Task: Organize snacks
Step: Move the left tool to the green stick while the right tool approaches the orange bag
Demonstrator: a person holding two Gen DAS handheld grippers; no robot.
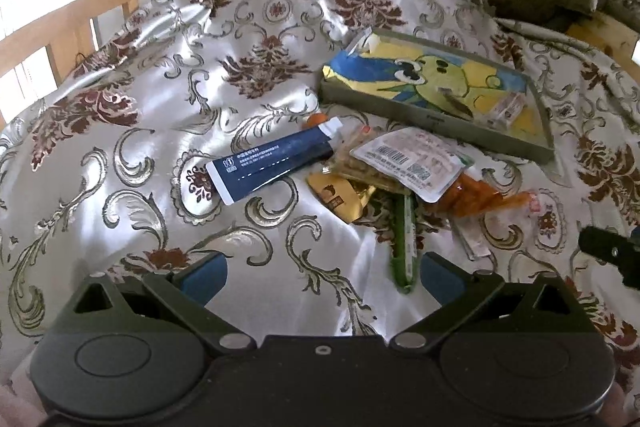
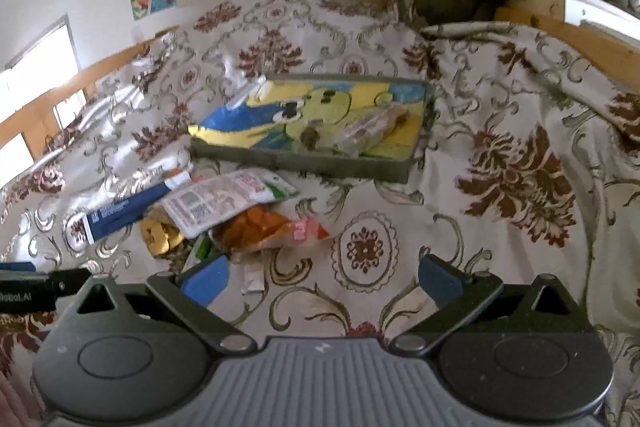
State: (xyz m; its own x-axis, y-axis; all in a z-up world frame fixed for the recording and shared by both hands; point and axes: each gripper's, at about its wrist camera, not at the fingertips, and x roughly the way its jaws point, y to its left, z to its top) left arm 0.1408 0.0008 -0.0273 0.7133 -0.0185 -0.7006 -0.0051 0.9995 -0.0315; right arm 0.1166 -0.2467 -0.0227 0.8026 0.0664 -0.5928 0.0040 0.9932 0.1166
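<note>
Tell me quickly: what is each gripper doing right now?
Left gripper: jaws open, holding nothing.
Right gripper: jaws open, holding nothing.

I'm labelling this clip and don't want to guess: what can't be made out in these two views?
- Gold packet: left wrist view, far end under the white packet.
- Green packet: its top is under the pile.
- Small wrapped snacks in the tray: right wrist view, blurred, kind unclear.

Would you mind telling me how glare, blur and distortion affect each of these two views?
Left wrist view: window light puts bright glare on the satin bedspread; the dark blue tube reads sharply. Right wrist view: softer, the tray and its contents slightly blurred. Both: fisheye bends the wooden bed rail and darkens the corners.
</note>
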